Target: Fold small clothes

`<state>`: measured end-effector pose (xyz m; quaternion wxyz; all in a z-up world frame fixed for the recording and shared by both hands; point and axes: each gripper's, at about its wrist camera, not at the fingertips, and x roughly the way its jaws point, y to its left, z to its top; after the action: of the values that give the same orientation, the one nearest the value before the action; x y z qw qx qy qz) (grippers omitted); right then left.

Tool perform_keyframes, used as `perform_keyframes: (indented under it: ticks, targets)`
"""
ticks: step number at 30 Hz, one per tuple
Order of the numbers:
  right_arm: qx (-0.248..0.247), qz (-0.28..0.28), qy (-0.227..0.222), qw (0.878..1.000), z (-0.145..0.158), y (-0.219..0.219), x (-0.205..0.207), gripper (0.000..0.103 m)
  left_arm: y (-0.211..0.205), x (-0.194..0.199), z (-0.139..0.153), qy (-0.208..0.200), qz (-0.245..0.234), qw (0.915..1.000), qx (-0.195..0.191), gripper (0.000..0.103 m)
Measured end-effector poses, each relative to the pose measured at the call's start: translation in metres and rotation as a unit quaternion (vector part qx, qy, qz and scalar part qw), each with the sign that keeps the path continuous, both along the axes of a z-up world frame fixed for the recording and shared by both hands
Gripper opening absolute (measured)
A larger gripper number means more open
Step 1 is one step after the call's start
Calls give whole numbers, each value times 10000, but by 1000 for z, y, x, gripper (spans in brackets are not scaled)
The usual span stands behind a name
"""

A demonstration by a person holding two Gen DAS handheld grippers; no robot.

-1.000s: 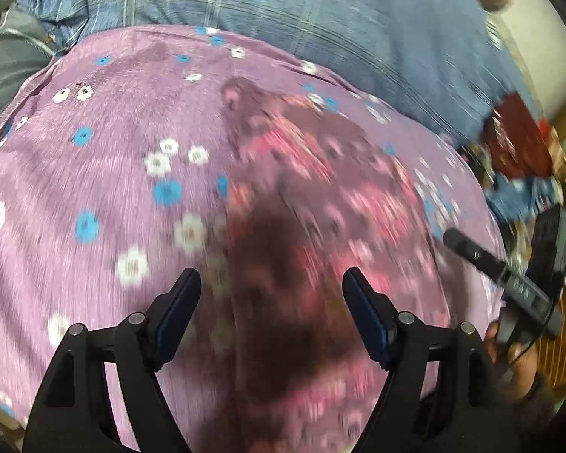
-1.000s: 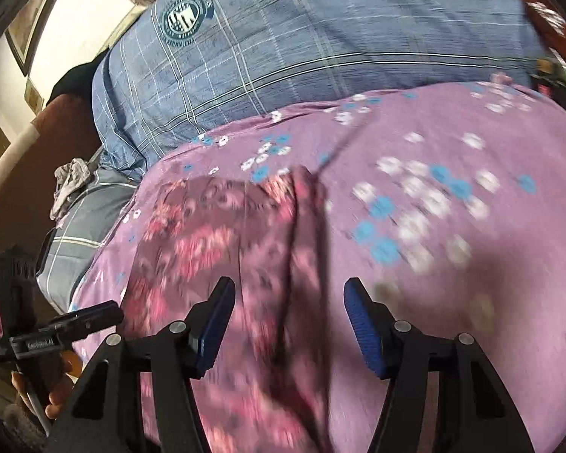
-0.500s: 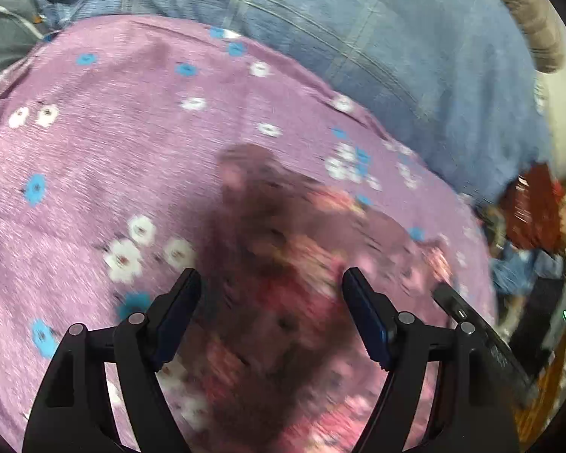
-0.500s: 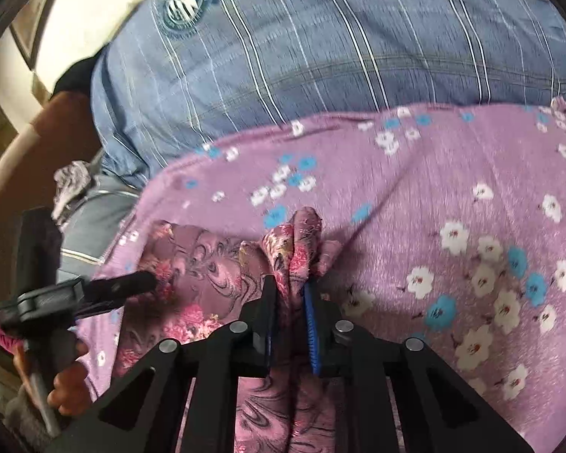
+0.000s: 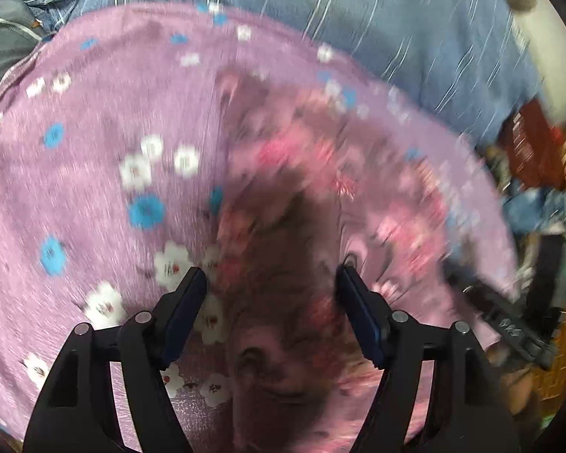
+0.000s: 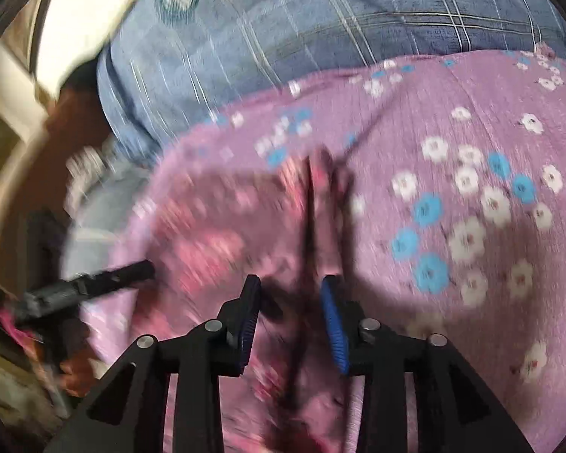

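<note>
Slippage is the risk: the floral garment lies on the purple flowered sheet, its raised fold between the right gripper's just-loosened pads, apparently unpinched; the left gripper is spread.

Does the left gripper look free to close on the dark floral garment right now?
Probably yes: the left gripper is open with the dark floral garment directly between and ahead of its fingers, nothing covering it.
</note>
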<state>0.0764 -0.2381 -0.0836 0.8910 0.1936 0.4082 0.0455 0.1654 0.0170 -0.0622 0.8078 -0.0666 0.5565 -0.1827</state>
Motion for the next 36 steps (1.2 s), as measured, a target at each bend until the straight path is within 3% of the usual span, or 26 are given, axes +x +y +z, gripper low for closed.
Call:
perform_keyframes:
  ticks: [4,5,8,11,13,15,17,22,26,28,31,33,36]
  targets:
    - [-1083,-25,-94,9941,13,21,-12,29,-5,-18,24,-295,-147,9991,269,72]
    - [-1129,22,-61,9936,17,24,-16,29,-4,-25,30,-409,-227,9985,282,72]
    - [-1039,275,-138,9941,29,29,-41,33,-1,-57,45,-782,-467,9946,501,73]
    - [-911,418,-3,9950,18,28,-57,34,5,-70,29,-593,-480,9958,512,74]
    - [-869,474,82,9951,4,29,-62,29,7,-67,14,-368,-338,9979,405,76]
    - [-719,449,-72,9964,-6,29,-66,16,15,-67,10,-319,-116,9993,172,78]
    - [-845,382,-108,9956,-5,32,-72,15,17,-70,13,-300,-60,9994,165,78]
    - [-1258,363,-9,9914,5,42,-73,16,14,-89,28,-628,-223,9960,599,77]
    - [-1487,310,26,9884,11,43,-85,20,13,-110,33,-837,-444,9934,643,77]
    - [-1651,259,-4,9859,13,41,-94,20,11,-115,28,-961,-517,9902,873,77]
    - [-1830,202,242,9826,-2,35,-100,20,5,-114,6,-745,-570,9884,1192,78]
    - [-1825,112,513,9818,-19,29,-100,20,9,-113,0,-578,-422,9922,1022,78]
    - [-1657,-122,448,9851,-18,22,-107,23,13,-115,6,-589,-300,9932,954,77]
